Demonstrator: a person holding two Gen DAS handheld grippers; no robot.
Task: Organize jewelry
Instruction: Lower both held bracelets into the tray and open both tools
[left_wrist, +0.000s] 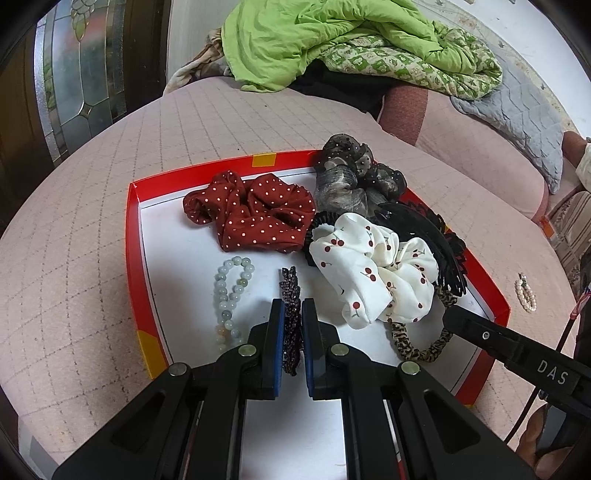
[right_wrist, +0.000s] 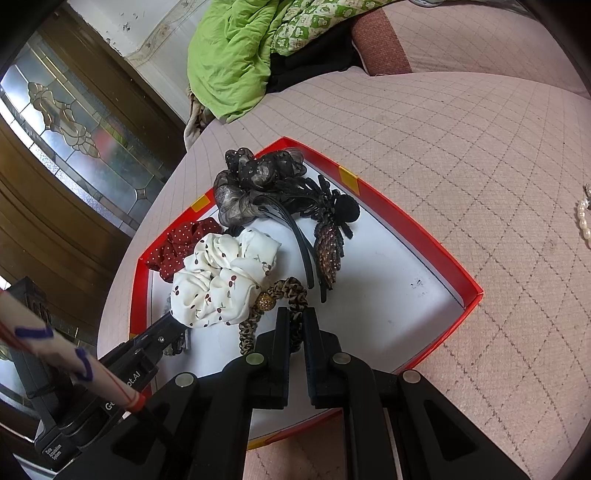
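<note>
A red-rimmed white tray (left_wrist: 133, 236) lies on the pink quilted bed. My left gripper (left_wrist: 293, 308) is shut on a dark sparkly hair clip (left_wrist: 290, 286) just above the tray floor, next to a pale green bead bracelet (left_wrist: 232, 295). My right gripper (right_wrist: 296, 317) is shut on a leopard-print hair tie (right_wrist: 291, 291) with a gold ball (right_wrist: 265, 302). The tray also holds a red dotted scrunchie (left_wrist: 251, 212), a white cherry scrunchie (left_wrist: 373, 269), a grey-black scrunchie (left_wrist: 347, 177) and black hair clips (right_wrist: 325, 221). The right gripper's finger also shows in the left wrist view (left_wrist: 480, 332).
A small pearl bracelet (left_wrist: 525, 295) lies on the bed outside the tray's right side; it also shows in the right wrist view (right_wrist: 584, 221). A green quilt (left_wrist: 332, 40) and a grey pillow (left_wrist: 517, 110) lie at the back. A glass-panelled door (left_wrist: 81, 74) stands left.
</note>
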